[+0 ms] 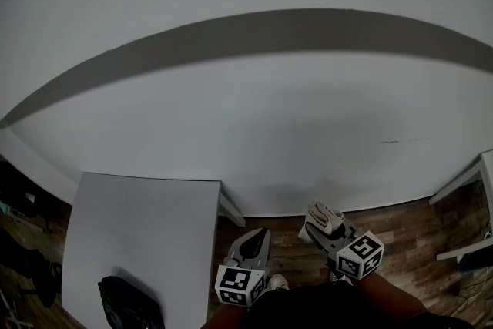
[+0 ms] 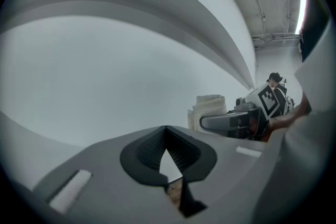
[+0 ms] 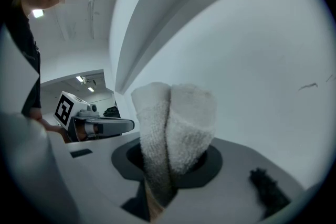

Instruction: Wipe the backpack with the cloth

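While the right gripper (image 3: 173, 168) clamps the cloth (image 3: 176, 123), the left gripper (image 2: 166, 136) is closed on nothing.
Cloth: white terry, folded into two upright lobes, sticking out past the jaw tips. Count: 1 cloth, 1 backpack, 2 grippers, 1 table. Grippers are side by side, not touching, over the wood floor (image 1: 400, 227). Backpack (image 1: 129, 306): black, slumped, at the near edge of the white table (image 1: 146, 219), well apart from the cloth.
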Motion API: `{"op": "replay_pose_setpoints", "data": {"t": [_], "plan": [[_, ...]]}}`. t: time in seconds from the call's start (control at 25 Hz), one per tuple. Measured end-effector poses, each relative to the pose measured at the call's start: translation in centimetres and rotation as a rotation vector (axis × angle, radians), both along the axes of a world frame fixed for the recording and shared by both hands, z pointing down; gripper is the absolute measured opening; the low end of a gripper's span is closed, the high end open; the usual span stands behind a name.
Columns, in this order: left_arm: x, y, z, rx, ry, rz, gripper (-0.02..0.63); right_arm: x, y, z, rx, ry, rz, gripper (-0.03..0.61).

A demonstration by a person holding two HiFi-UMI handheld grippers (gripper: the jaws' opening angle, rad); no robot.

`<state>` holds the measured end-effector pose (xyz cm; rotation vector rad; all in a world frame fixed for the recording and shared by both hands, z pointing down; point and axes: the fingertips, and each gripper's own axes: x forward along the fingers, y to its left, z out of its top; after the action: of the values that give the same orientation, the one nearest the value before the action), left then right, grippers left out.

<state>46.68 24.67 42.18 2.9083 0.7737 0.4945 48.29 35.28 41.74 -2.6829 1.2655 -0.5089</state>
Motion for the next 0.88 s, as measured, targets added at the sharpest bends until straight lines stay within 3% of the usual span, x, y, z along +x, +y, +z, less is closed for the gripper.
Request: {"op": "replay_pose_setpoints", "data": {"t": [0.48,0.88], "plan": [[-2.4,-4.8,0.7,0.009,-0.001,-0.111,0.006,-1.6,-5.4,1.3,-0.006,-0.014,-0.128,0.101],[-6.1,-7.7,0.0,0.01,-0.004,-0.318,0.006,-3.0,-9.3,1.0,-0.003,-0.017,-0.345,0.101]]}}
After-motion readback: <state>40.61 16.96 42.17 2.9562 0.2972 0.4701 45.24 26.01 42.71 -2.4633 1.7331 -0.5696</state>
